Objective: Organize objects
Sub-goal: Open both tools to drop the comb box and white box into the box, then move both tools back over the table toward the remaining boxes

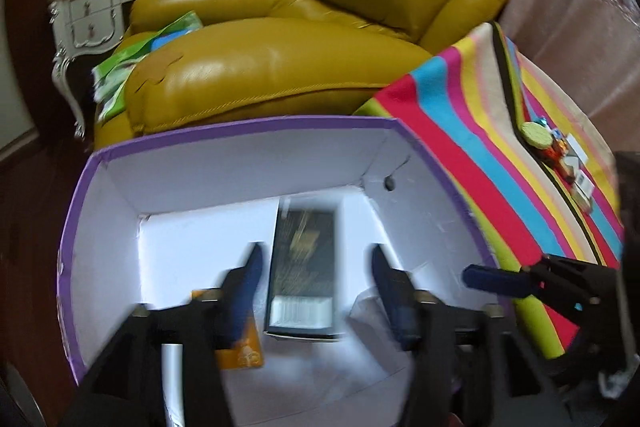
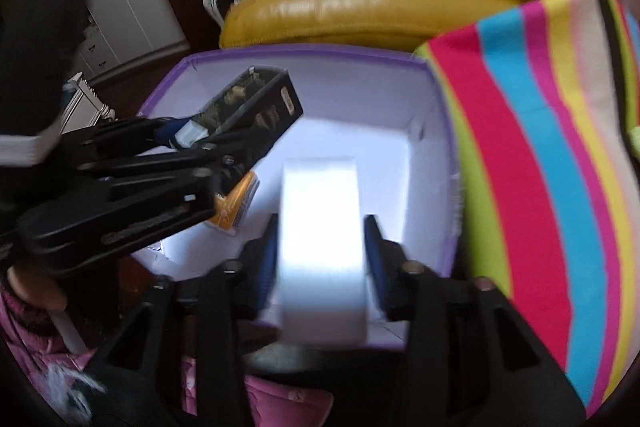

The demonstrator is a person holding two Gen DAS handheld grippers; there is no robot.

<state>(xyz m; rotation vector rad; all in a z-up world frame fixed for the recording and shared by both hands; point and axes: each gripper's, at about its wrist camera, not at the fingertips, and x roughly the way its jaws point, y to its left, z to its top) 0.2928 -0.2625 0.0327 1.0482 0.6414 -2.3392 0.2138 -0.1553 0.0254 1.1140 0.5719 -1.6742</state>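
Note:
A white box with a purple rim [image 1: 224, 129] [image 2: 304, 50] stands open below both grippers. My left gripper [image 1: 316, 267] is open over it. A dark patterned box [image 1: 304, 263] [image 2: 260, 99] sits blurred and tilted between its fingers, with a gap on each side. An orange packet [image 1: 242, 345] [image 2: 234, 207] lies on the box floor. My right gripper [image 2: 322, 247] is open, and a blurred white box [image 2: 322, 247] is between its pads without a clear grip. From the left in the right wrist view, my left gripper [image 2: 208, 147] reaches in.
A yellow leather armchair [image 1: 304, 39] stands just behind the box. A table under a striped cloth [image 1: 472, 131] is at the right, with small items [image 1: 560, 151] on top. A white dresser [image 1: 104, 7] is at the back left. A pink sleeve [image 2: 36, 323] shows low left.

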